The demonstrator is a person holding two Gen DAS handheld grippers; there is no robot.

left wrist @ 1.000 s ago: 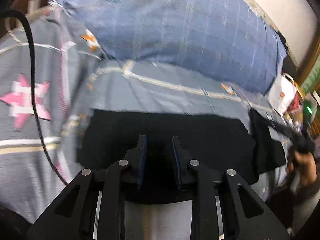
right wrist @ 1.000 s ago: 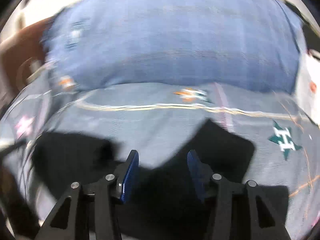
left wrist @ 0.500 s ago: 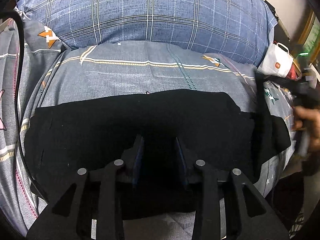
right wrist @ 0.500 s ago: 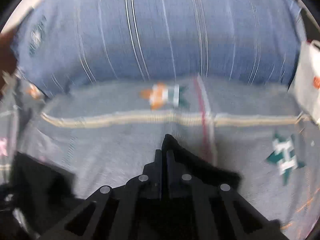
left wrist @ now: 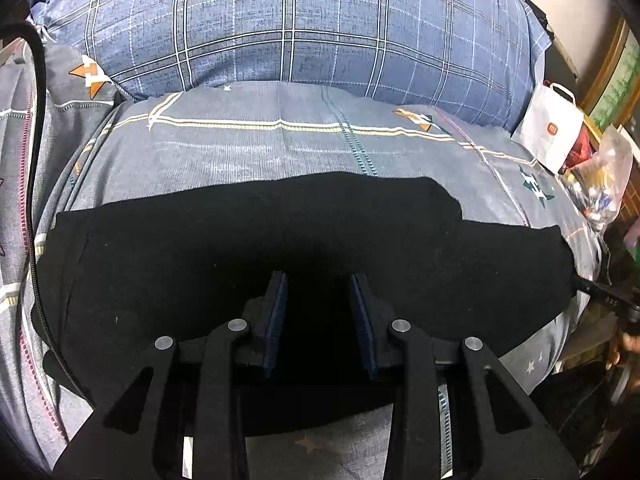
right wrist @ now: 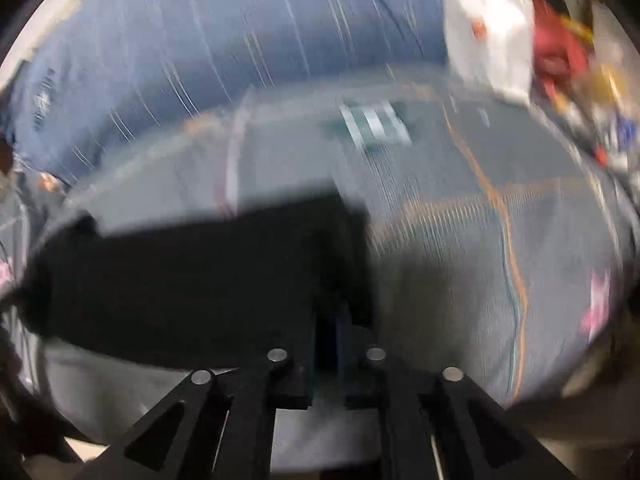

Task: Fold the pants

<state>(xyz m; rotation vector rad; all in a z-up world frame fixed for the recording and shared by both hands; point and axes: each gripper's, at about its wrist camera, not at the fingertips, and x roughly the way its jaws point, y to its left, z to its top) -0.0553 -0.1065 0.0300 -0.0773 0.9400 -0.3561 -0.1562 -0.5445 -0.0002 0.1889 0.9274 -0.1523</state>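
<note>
Left wrist: left tool [left wrist: 318,308] parted over pants [left wrist: 160,272]; right tool [right wrist: 330,340] opening, empty

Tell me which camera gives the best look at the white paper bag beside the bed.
The left wrist view. There the white paper bag is sharp at the right edge, with its handle and a small orange logo plain to see, standing past the plaid pillow. The right wrist view shows only a smeared white shape at top right, blurred by motion.
</note>
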